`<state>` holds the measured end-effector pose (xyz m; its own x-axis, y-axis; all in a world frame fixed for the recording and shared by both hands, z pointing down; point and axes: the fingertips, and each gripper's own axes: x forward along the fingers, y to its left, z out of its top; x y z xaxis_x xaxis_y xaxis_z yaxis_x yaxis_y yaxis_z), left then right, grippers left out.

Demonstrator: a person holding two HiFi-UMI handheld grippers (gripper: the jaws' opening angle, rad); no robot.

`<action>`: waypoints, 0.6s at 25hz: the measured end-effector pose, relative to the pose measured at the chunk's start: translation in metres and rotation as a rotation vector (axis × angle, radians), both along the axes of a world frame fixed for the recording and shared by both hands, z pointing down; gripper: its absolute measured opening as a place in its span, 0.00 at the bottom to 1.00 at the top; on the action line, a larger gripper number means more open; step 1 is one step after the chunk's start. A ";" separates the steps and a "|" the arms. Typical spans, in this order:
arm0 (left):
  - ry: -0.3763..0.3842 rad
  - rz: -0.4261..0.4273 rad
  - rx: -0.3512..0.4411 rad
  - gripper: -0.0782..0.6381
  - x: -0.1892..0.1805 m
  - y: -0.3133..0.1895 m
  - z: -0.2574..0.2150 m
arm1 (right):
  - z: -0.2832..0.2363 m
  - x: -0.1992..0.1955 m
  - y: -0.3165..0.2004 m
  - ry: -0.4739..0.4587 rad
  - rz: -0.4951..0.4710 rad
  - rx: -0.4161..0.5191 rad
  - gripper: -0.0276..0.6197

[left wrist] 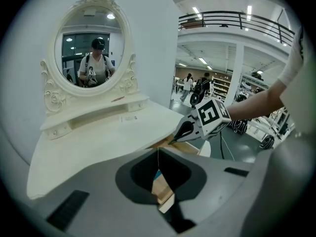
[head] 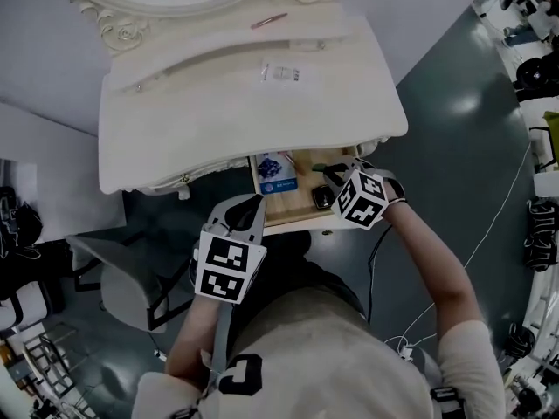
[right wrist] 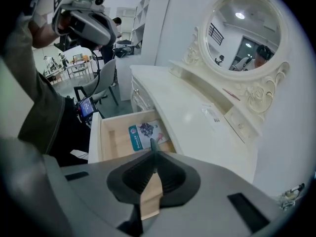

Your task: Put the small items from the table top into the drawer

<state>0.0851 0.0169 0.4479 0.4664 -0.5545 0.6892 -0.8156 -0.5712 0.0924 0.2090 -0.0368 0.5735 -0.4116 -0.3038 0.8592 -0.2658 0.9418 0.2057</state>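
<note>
**Drawer open — two small items on top**

One drawer (head: pixel 293 209) stands pulled out from under the white table top (head: pixel 175 120), at its 6 o'clock edge. Inside is one blue printed packet (head: pixel 277 171), lying flat toward the drawer's 11 o'clock corner. A small dark thing sits at 3 o'clock; I cannot make it out.

Outside the drawer, two items:
- one clear sachet (head: pixel 280 73) on the table top
- one thin pink stick (head: pixel 268 20) on the raised shelf (head: pixel 218 37) at 12 o'clock

The right gripper (head: pixel 327 175) is over the drawer's 3 o'clock side, tilted down, fingers together. Whether it pinches anything thin is unclear. The left gripper (head: pixel 255 201) is just beside the drawer at 8 o'clock — fingers together, nothing between them.
</note>
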 end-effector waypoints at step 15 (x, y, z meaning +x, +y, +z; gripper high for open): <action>0.008 0.010 -0.040 0.19 -0.026 -0.016 0.017 | 0.069 -0.008 -0.015 0.082 0.044 0.068 0.10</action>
